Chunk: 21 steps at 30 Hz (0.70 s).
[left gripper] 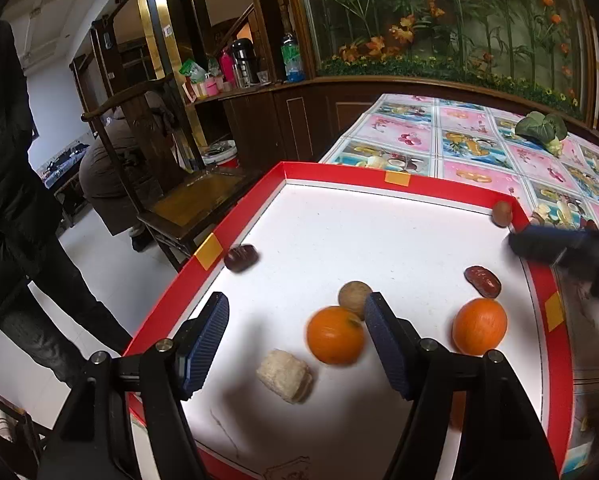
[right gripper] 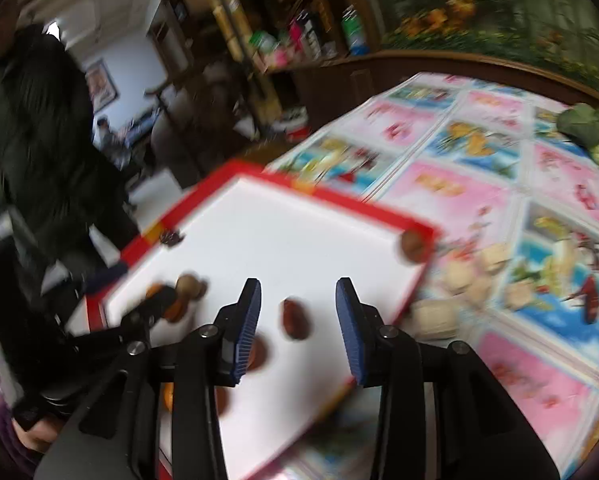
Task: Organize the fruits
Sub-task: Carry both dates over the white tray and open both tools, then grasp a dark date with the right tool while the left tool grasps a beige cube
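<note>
Left gripper (left gripper: 295, 344) hovers low over the red-rimmed tray (left gripper: 235, 232), jaws released and empty, straddling the near orange (left gripper: 335, 334) and the pale banana chunk (left gripper: 285, 376), likely lining up a pick. Right gripper (right gripper: 297, 328) is also spread wide and holds nothing, framing a red date (right gripper: 295, 318). Second orange (left gripper: 479, 326), walnut (left gripper: 354, 298) and dark date (left gripper: 240, 257) lie loose, unsorted. A kiwi (left gripper: 501, 213) sits in the far corner. Beyond, a leafy green (left gripper: 541, 130) lies on the bench (left gripper: 459, 136).

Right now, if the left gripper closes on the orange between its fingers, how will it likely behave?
The orange looks round and smooth, so it may roll if nudged off-centre. The tray floor is flat and white, offering little to stop it. The left gripper has ribbed blue pads, which probably grip firmly.
</note>
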{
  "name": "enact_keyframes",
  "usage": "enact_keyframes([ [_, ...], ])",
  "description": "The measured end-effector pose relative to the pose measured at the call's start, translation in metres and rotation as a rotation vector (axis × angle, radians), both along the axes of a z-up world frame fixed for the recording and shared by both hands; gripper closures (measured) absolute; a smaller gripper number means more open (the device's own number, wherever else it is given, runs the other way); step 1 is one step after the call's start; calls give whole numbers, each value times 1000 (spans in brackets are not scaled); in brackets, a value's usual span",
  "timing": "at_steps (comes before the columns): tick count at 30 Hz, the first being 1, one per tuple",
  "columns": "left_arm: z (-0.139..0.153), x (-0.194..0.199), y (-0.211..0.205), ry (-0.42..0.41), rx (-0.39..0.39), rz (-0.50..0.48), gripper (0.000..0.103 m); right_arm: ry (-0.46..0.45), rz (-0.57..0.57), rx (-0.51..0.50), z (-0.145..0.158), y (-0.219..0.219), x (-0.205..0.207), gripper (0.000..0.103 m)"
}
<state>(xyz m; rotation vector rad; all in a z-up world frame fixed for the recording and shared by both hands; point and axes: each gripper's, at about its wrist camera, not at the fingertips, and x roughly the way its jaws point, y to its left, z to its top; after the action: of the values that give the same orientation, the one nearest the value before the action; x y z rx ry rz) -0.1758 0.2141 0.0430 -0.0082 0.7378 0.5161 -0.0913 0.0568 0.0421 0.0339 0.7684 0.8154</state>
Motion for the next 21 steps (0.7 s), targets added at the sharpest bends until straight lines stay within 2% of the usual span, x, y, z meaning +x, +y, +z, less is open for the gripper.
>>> enact_keyframes([
  [3, 6, 1, -10, -12, -29, -44, 33, 7, -87, 46, 8, -33, 17, 56],
  [7, 17, 5, -39, -26, -54, -145, 33, 76, -219, 111, 10, -89, 47, 56],
  [10, 23, 9, -63, -32, -66, -236, 32, 71, -296, 81, 6, -124, 56, 56],
  [13, 24, 22, -89, -24, -91, -320, 31, 107, -349, 82, 0, -155, 65, 56],
  [17, 18, 33, -114, 11, -145, -405, 31, 152, -423, 97, -5, -181, 77, 56],
  [21, 4, 36, -132, 60, -170, -455, 31, 190, -432, 70, -10, -179, 81, 56],
])
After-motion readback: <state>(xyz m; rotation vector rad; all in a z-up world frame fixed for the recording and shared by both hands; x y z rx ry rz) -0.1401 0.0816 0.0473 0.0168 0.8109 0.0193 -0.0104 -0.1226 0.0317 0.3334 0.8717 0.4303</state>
